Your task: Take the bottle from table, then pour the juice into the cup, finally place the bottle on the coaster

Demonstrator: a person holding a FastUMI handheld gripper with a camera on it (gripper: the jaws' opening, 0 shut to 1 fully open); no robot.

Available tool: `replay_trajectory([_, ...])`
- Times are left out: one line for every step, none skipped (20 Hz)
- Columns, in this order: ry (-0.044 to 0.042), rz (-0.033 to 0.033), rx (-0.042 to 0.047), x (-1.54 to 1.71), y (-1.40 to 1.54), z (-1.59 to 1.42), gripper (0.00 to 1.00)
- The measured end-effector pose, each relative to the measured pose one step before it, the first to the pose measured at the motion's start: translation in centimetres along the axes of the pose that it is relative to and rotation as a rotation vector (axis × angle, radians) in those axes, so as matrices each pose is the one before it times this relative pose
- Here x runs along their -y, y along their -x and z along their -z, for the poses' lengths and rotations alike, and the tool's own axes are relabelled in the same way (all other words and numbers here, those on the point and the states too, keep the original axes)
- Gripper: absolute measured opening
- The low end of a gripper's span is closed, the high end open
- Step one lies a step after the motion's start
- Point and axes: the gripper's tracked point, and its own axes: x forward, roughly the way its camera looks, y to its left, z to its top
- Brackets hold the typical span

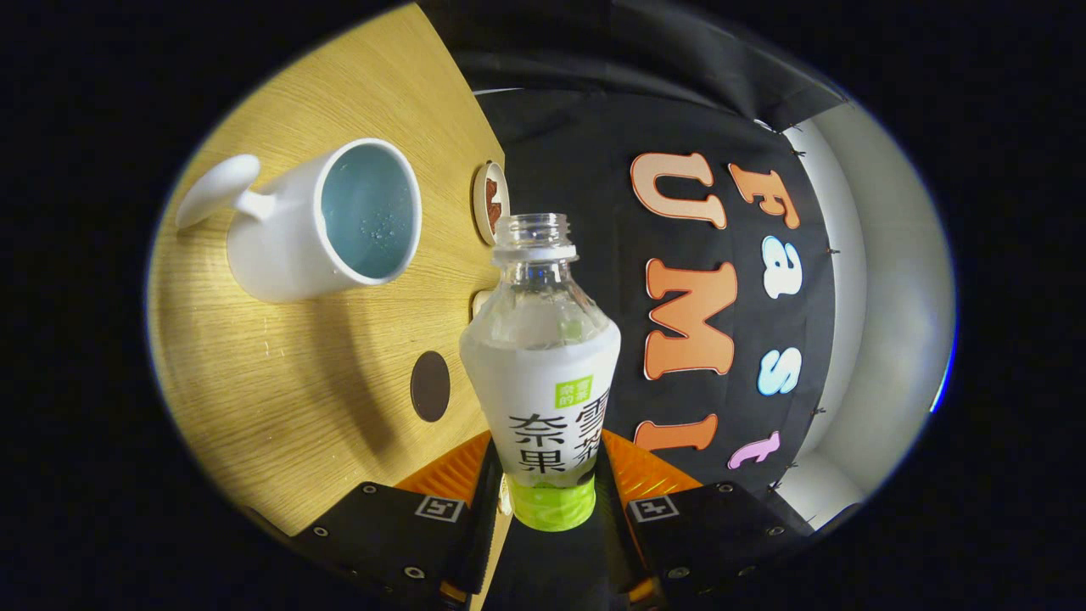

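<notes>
Bottle [540, 365] uncapped, clamped between claw [547, 484] fingers, cup [327, 221] on table [280, 407] beyond

Bright, sharp, fisheye-bent; cup [327, 222] casts soft shadow.

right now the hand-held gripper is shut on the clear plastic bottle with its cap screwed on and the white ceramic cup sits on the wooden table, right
Not quite: the clear plastic bottle has no cap; its threaded mouth is open in the gripper view. The hand-held gripper is shut on it, and the white ceramic cup sits on the wooden table.

Dark round patch [430, 386] on the wooden table [280, 407] (pale oak grain)
</notes>
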Motion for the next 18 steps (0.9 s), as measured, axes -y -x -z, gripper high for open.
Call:
replay_trajectory([0.01417, 0.00117, 0.00103, 0.04, 0.044, 0.06, 0.56])
replay_trajectory([0.01498, -0.00317, 0.00172, -0.027, -0.043, 0.063, 0.56])
replay_trajectory([0.01394, 0.00034, 0.00148, 0.116, 0.065, 0.111, 0.56])
replay_trajectory([0.012, 0.00071, 0.00041, 0.087, 0.004, 0.07, 0.56])
replay_trajectory([0.00908, 0.00139, 0.00029, 0.138, 0.194, 0.107, 0.56])
replay_trajectory([0.00569, 0.00109, 0.00034, 0.191, 0.198, -0.001, 0.56])
replay_trajectory([0.00526, -0.0017, -0.00036, 0.03, 0.044, 0.044, 0.56])
replay_trajectory([0.00447, -0.00171, 0.00027, 0.072, -0.167, 0.031, 0.56])
replay_trajectory([0.00567, -0.00213, 0.00032, -0.061, 0.013, -0.036, 0.56])
replay_trajectory([0.00622, -0.00134, 0.00195, -0.028, -0.058, -0.079, 0.56])
replay_trajectory([0.0069, -0.00269, 0.00235, -0.063, 0.044, -0.096, 0.56])
replay_trajectory([0.00656, -0.00274, 0.00291, -0.047, -0.085, -0.07, 0.56])
replay_trajectory([0.00595, -0.00103, 0.0025, 0.001, 0.07, -0.074, 0.56])
replay_trajectory([0.0044, 0.00096, 0.0009, 0.002, 0.009, -0.001, 0.56])
replay_trajectory([0.00056, 0.0057, 0.00089, 0.072, 0.075, 0.006, 0.56])
replay_trajectory([0.00256, -0.0038, -0.00235, -0.138, -0.036, 0.152, 0.56])
replay_trajectory([0.00034, -0.00258, 0.00036, 0.013, -0.166, -0.029, 0.56])
replay_trajectory([0.00253, -0.00191, -0.00129, 0.02, 0.05, 0.058, 0.56])
